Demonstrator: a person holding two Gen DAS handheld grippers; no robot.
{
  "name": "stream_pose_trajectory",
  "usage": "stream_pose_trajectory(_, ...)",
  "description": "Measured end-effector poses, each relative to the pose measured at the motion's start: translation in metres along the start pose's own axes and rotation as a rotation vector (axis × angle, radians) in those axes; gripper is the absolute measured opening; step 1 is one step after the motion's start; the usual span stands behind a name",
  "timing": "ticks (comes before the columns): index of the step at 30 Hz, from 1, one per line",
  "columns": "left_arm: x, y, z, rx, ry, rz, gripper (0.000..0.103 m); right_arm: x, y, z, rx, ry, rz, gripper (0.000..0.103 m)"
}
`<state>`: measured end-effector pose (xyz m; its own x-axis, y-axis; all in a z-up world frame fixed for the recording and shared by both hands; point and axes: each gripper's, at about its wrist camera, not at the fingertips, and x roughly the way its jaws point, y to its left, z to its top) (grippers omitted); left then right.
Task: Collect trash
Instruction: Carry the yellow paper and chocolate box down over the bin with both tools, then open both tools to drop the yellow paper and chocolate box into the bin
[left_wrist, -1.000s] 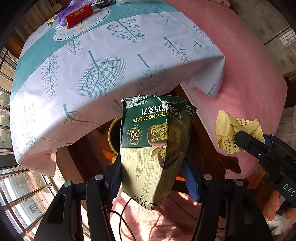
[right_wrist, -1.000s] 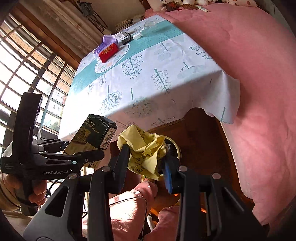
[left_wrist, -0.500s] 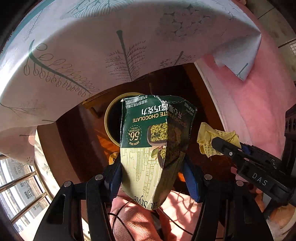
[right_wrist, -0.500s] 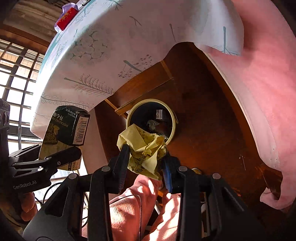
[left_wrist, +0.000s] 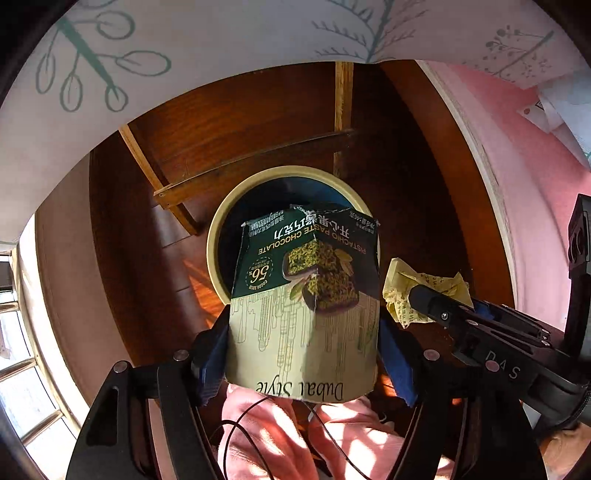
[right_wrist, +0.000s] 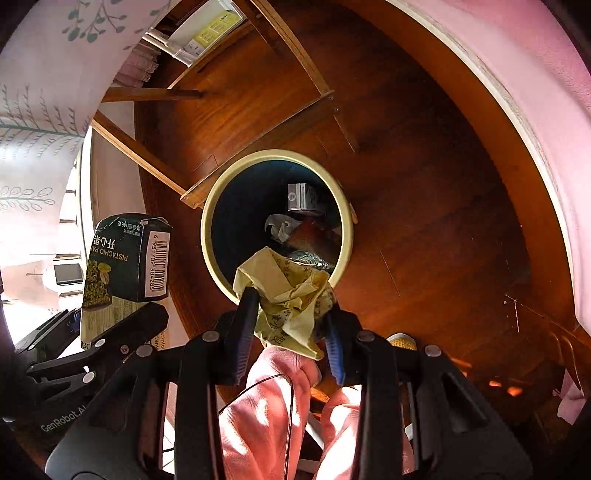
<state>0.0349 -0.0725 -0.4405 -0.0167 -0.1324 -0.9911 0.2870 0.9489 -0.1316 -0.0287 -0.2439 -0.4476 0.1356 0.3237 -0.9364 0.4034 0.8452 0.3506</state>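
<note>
Two hand-held tools hang above a round bin (right_wrist: 343, 206) on the wooden floor (right_wrist: 424, 155). The left tool (left_wrist: 303, 343) is clamped on a flattened chocolate box (left_wrist: 306, 295); the right tool (right_wrist: 290, 325) is pinched on a crumpled yellow wrapper (right_wrist: 286, 291). Both sit over the bin's near rim, so a release here may catch the rim and spill onto the floor. The wide box could also lodge across the opening.
</note>
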Motion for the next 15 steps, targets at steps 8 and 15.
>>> stream_pose_trajectory(8, 0.019, 0.024, 0.004, -0.046, -0.018, 0.032, 0.090, 0.052, 0.004, 0.021, 0.004, -0.003, 0.001, 0.032)
stream_pose_trajectory(15, -0.003, 0.049, 0.014, -0.062, -0.095, 0.047, 0.090, 0.063, 0.022, 0.036, -0.016, -0.032, 0.003, 0.056)
